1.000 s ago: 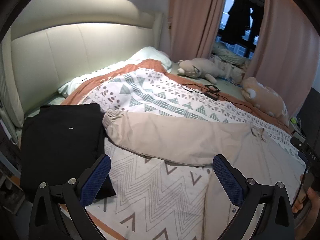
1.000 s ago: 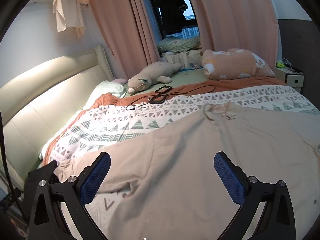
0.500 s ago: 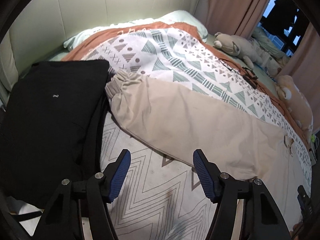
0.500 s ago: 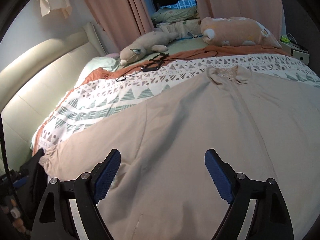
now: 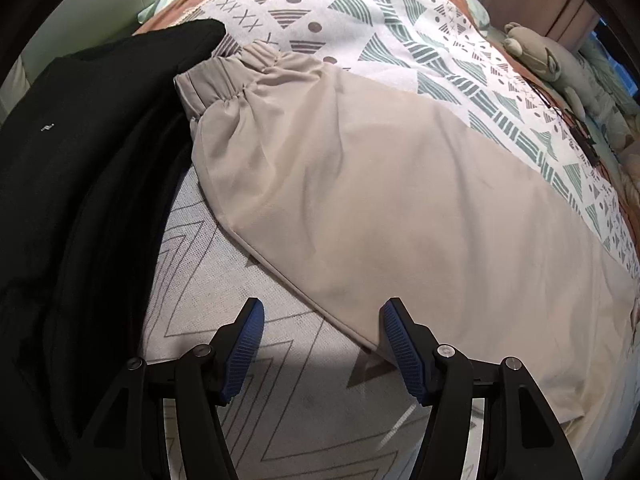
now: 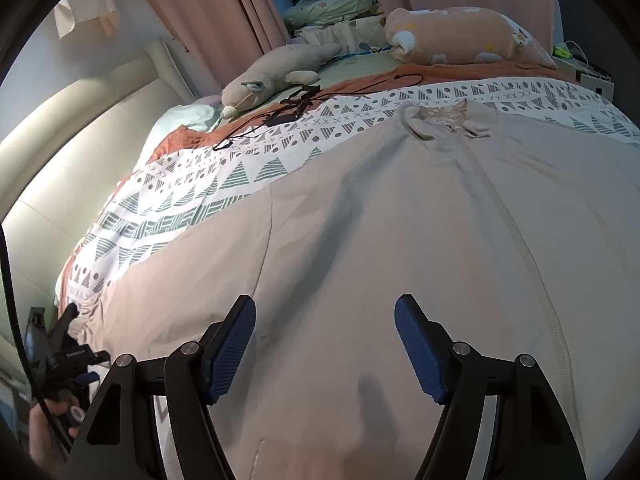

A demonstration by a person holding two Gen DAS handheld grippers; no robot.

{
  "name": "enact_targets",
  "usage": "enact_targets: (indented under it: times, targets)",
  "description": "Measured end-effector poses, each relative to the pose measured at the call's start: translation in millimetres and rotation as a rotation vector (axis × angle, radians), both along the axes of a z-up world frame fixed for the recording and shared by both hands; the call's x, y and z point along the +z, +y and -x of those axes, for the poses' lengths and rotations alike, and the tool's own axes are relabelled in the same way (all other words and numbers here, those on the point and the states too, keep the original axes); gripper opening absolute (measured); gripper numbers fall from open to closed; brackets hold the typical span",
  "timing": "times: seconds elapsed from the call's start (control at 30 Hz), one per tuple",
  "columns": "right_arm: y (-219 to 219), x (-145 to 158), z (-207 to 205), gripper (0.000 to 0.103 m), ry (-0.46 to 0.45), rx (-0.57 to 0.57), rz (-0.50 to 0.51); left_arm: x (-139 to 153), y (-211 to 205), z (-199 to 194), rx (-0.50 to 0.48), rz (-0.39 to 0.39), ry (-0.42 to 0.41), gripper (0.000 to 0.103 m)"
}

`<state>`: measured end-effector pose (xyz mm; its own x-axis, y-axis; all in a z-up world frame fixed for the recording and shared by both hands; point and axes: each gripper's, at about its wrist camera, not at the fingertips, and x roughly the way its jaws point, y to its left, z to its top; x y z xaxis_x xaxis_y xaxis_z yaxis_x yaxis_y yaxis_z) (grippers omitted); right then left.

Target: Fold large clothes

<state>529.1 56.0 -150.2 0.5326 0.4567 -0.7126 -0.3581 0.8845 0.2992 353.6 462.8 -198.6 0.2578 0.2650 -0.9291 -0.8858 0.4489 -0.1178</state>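
Both your grippers, left and right, hover spread wide, holding nothing, over the beige jacket (flat on the bed): collar toward the curtains, sleeve stretching to the black garment.

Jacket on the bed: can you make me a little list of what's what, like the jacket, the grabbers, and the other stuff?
jacket: beige, spread flat on the bed, zipper front up, collar at the far side
sleeve: stretched out, cuff touching the black garment
left gripper: open, low over the sleeve's near edge
right gripper: open, low over the jacket body
blanket: patterned, under the jacket
toys: grey plush and orange plush at the far side
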Motion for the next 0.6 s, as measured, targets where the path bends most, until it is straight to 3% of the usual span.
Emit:
enact_targets:
  times: [0.03, 0.07, 0.1, 0.13, 0.27, 0.47, 0.6]
  targets:
    - [1.1, -0.8, 0.8, 0.064, 0.003, 0.005, -0.005, -0.8, 2.5, -1.0, 0.007, -0.021, 0.009, 0.057]
    - [2.8, -2.3, 0.9, 0.059, 0.010, 0.013, -0.011, 0.5, 3.5, -1.7, 0.010, -0.045, 0.015, 0.042]
    - [4.3, -4.2, 1.0, 0.055, 0.019, 0.021, -0.017, 2.5, 4.6, -2.1, 0.002, -0.060, 0.007, 0.018]
    - [5.0, -6.3, 1.8, 0.048, 0.027, 0.026, -0.024, 3.6, 5.9, -3.4, -0.014, -0.059, 0.002, 0.011]
    - [13.1, -12.6, -1.8, 0.032, 0.083, 0.065, -0.098, 15.7, 4.5, -2.8, -0.045, -0.079, -0.035, 0.003]
    - [53.6, -32.0, -3.7, 0.021, 0.147, 0.160, -0.129, 65.5, 1.0, -0.9, -0.076, -0.116, -0.156, 0.002]
    - [82.2, -54.7, -2.0, 0.021, 0.202, 0.201, -0.097, 106.8, -2.5, -10.3, -0.107, -0.160, -0.221, 0.002]
